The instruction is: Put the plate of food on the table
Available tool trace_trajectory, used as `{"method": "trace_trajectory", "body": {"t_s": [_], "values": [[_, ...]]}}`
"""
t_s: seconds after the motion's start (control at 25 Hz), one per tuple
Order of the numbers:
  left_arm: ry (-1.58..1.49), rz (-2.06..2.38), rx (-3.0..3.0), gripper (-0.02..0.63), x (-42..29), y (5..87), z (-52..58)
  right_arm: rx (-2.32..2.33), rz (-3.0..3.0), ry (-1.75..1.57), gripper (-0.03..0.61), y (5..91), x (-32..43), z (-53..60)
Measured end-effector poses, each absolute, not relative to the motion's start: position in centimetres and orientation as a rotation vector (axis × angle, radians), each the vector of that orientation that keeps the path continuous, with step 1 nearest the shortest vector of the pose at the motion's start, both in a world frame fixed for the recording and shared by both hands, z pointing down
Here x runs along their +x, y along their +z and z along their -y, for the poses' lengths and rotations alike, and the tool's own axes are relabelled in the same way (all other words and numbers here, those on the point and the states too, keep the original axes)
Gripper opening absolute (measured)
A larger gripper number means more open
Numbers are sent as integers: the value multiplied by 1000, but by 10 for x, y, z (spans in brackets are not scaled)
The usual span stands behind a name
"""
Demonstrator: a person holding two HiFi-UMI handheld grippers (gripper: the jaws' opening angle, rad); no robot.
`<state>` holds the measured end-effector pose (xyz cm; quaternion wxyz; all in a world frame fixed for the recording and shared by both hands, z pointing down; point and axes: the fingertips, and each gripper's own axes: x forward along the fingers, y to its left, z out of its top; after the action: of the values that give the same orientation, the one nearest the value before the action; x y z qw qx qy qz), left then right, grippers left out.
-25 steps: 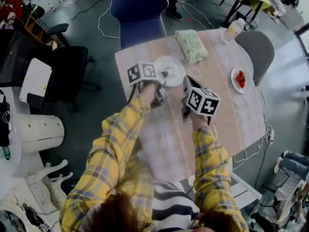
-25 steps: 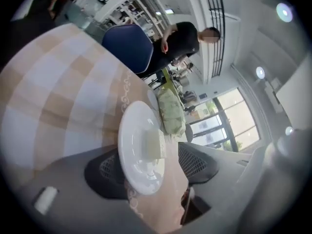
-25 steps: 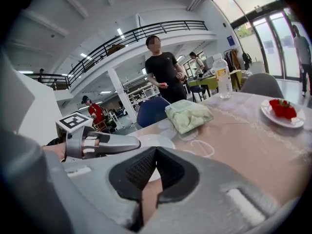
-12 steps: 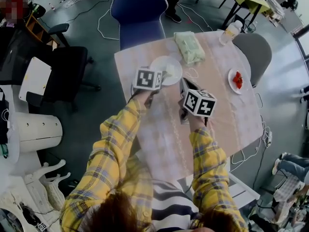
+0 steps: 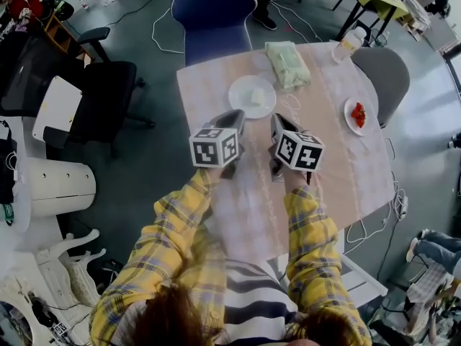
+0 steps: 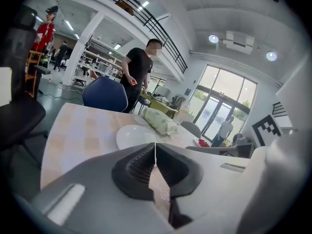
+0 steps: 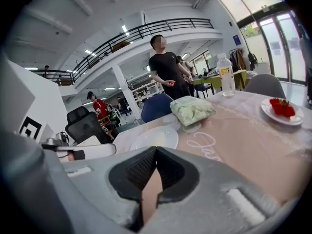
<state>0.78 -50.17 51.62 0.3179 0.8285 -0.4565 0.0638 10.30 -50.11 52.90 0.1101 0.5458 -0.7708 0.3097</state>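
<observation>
A round white plate (image 5: 240,99) with a pale lump of food (image 5: 256,96) at its middle sits flat on the table (image 5: 324,171), which is covered by a pinkish checked cloth. The plate is free of both tools.

The left gripper (image 6: 155,146) hovers on the near side of the plate, apart from it. Its ribbed dark jaws are closing, the tips already meeting, with nothing between them. The right gripper (image 7: 156,150) is near the plate too, at its near right, with jaws pressed together and empty. Each gripper carries a cube with black-and-white square markers.

Just right of the plate and a little further off lies a soft pale-green packet (image 5: 287,63). White looping script (image 7: 210,143) on the cloth beside the plate begins with what looks like "Ja"; the rest is unclear. Beyond the packet stands a clear plastic bottle (image 5: 348,43) with a yellow label, its print too small to read. Well to the plate's right is a smaller white dish (image 5: 350,124) holding red food. Behind the plate stand a dark-blue chair (image 5: 212,13) and a person in a black T-shirt (image 7: 168,67).
</observation>
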Motion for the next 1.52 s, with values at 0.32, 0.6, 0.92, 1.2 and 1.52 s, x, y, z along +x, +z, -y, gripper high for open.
{"method": "trace_trajectory", "body": {"t_s": [0.32, 0.6, 0.92, 1.2, 1.52], "values": [[85, 1125, 2162, -3, 26, 508, 456, 1595, 2274, 918, -3, 525, 98, 474], [107, 1098, 2149, -3, 33, 507, 417, 1602, 2294, 925, -3, 518, 97, 441], [115, 1119, 2099, -2, 33, 510, 376, 1540, 2325, 969, -3, 519, 96, 396], [118, 1144, 2089, -3, 35, 509, 341, 1463, 2350, 959, -3, 520, 91, 361], [151, 1094, 2113, -3, 30, 515, 315, 1455, 2304, 966, -3, 527, 84, 323]]}}
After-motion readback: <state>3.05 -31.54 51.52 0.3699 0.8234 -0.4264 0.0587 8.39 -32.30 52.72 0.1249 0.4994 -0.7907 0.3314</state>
